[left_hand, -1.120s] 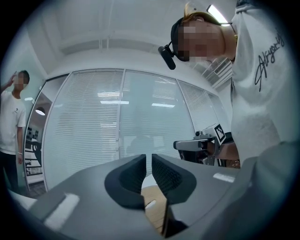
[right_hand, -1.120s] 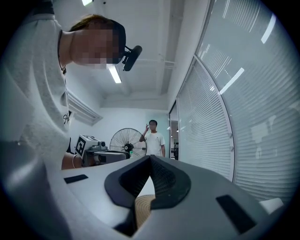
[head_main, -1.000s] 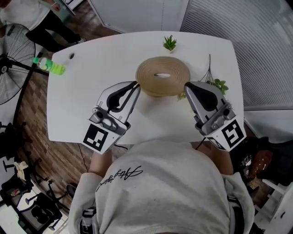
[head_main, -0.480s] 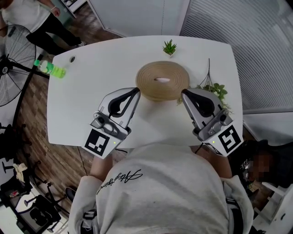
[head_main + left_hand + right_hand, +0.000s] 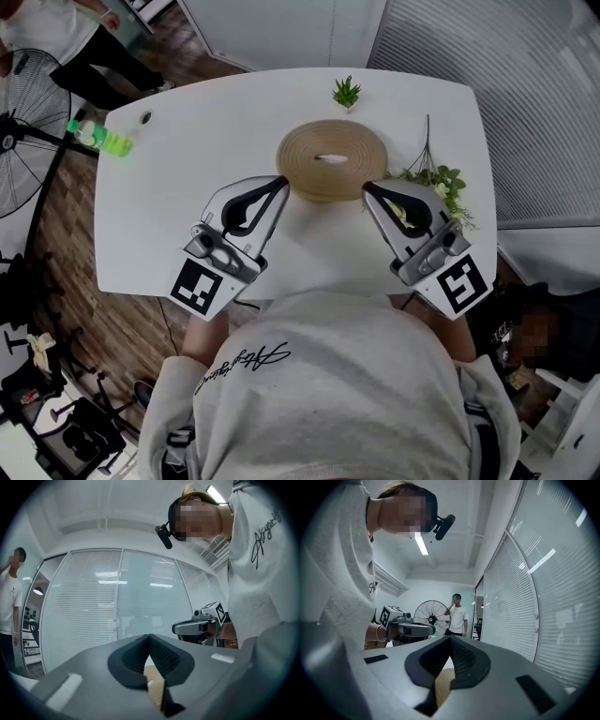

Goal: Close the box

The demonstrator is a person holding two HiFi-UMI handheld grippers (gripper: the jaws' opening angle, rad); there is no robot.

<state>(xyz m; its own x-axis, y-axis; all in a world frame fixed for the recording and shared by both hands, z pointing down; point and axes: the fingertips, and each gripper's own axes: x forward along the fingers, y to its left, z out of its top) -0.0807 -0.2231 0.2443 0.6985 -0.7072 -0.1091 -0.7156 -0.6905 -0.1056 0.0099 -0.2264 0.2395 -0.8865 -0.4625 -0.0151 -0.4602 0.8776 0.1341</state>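
I saw the round woven box on the white table, directly ahead of both tools. The left gripper pointed at the box's near-left edge and the right gripper at its near-right edge. Each had its jaws pressed together with nothing between them. From the head view I couldn't tell whether either tip actually touched the box's wall. Each gripper view showed only a sliver of tan weave below the closed jaws. The box's top looked flat and covered, and I couldn't make out the small pale mark at its centre. A leafy sprig right of the box was partly hidden behind the right gripper.
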